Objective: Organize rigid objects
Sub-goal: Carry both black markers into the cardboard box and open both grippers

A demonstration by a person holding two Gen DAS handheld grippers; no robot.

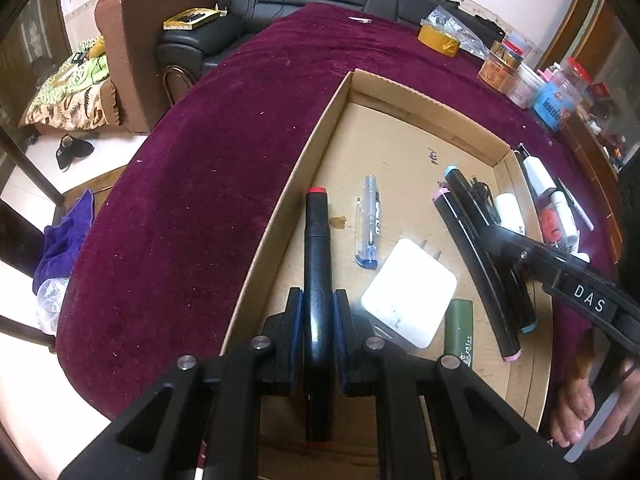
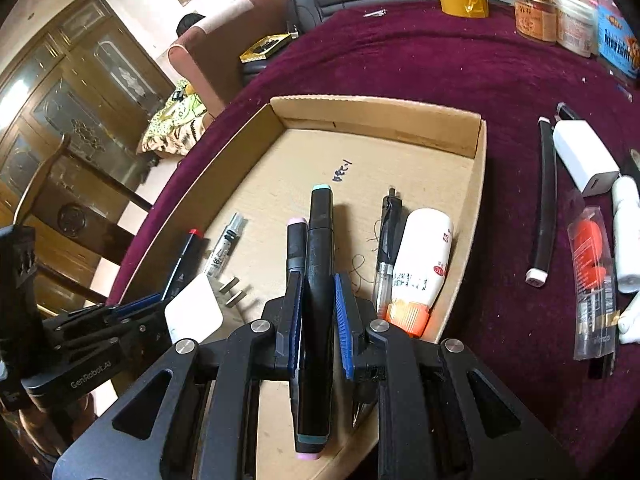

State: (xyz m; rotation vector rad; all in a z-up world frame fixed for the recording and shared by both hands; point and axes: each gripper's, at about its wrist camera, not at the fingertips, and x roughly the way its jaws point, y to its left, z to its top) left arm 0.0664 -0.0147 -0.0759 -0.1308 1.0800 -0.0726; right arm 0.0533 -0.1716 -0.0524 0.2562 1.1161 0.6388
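Left wrist view is showing the left tongs [image 1: 318, 312] closing narrowly on a black marker with a red cap [image 1: 317, 264], its long axis running straight ahead along the fingers, hanging over the near-left part of the shallow brown cardboard tray [image 1: 424, 94] sitting on the maroon-clothed surface [image 1: 224, 148]. The right tongs [image 2: 318, 316] are gripping a black marker with a teal cap [image 2: 320, 240] the same way, parallel to and touching a black marker with a pink cap [image 2: 295, 248] lying on the tray floor to its left. Each marker is already pointing away from its tongs, so setting down likely needs only a lowering. More items, such as a white charger block [image 2: 586, 162], are waiting outside, nearer the right hand.
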